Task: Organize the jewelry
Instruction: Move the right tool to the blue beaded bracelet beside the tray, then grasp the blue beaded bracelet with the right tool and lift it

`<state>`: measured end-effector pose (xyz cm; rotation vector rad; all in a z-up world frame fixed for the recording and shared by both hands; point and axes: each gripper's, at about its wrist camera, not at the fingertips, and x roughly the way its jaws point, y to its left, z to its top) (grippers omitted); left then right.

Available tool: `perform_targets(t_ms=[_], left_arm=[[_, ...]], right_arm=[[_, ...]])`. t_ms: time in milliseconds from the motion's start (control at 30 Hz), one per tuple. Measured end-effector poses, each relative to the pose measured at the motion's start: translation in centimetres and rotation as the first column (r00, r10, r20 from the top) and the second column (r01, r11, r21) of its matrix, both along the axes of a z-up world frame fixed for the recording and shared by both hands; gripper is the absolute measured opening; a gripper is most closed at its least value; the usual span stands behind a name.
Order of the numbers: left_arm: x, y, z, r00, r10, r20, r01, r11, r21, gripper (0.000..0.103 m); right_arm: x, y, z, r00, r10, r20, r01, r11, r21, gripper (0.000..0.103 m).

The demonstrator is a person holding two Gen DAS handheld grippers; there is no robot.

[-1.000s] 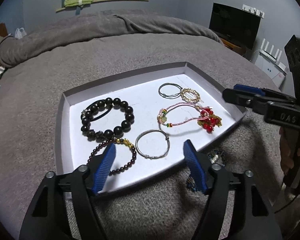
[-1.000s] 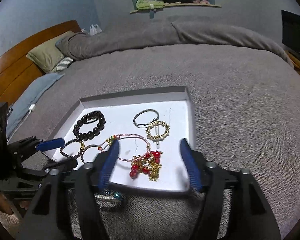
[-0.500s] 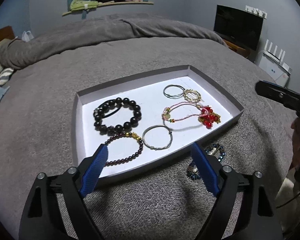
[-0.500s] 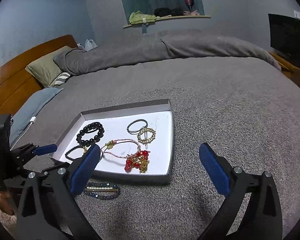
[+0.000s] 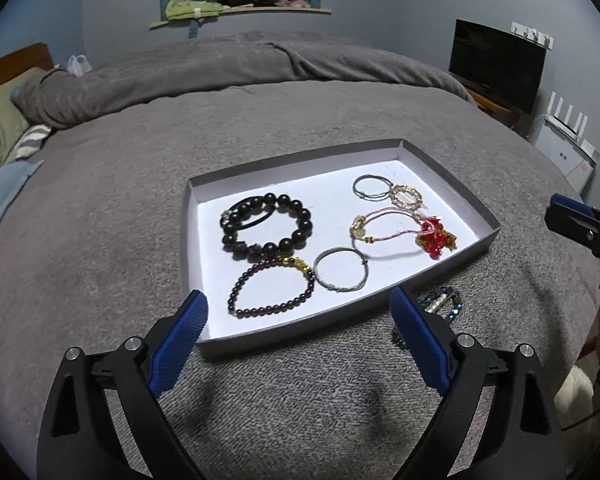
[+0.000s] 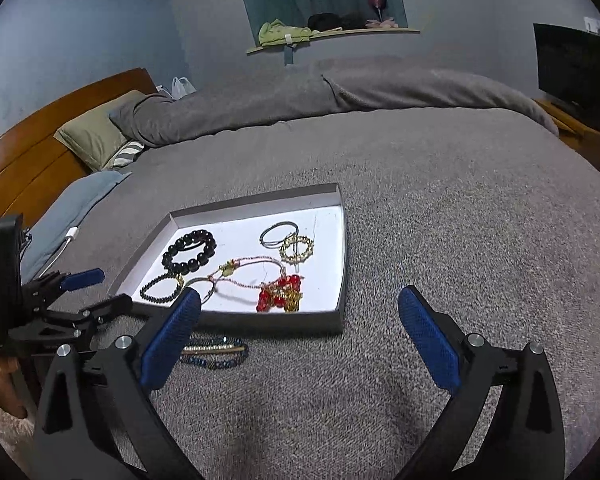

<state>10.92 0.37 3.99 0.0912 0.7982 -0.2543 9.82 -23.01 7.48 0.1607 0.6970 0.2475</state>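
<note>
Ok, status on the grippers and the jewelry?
Left gripper and right gripper open, just widened, empty. Blue bracelet outside tray. Nothing blocking.

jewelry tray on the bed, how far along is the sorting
Mostly done: the tray holds the black bead bracelet, dark red bracelet, silver bangle, pink cord bracelet, gold ring clip and grey hoop. In hand: nothing; the left gripper and right gripper are open. Left: the blue beaded piece on the blanket.
</note>
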Motion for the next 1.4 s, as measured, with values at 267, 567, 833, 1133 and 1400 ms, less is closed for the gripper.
perform_targets(t_ms=[267,567,833,1133,1400], left_arm=[[-0.7,0.7,0.1,0.999,0.045,0.023,-0.045,0.998,0.033,0.093],[-2.4,1.4,-1.0,0.999,0.04,0.007,-0.04,0.998,0.045,0.093],[-3.3,2.0,-1.9,0.999,0.034,-0.008,-0.033,0.999,0.043,0.093],[-3.4,2.1,-2.3,1.0,0.018,-0.012,-0.018,0.999,0.029,0.093],[-3.2,2.6,-2.4,1.0,0.015,-0.014,-0.015,1.0,0.013,0.093]], right_arm=[[-1.0,0.6,-1.3,0.999,0.014,-0.033,-0.015,1.0,-0.013,0.098],[-1.5,4.1,-3.9,0.992,0.091,-0.082,-0.095,0.994,-0.047,0.098],[-1.2,8.5,-6.2,0.979,0.171,-0.108,-0.181,0.98,-0.089,0.097],[-0.1,11.4,-7.9,0.976,0.177,-0.127,-0.197,0.967,-0.161,0.088],[0.3,9.2,-7.1,0.981,0.138,-0.138,-0.149,0.986,-0.078,0.06]])
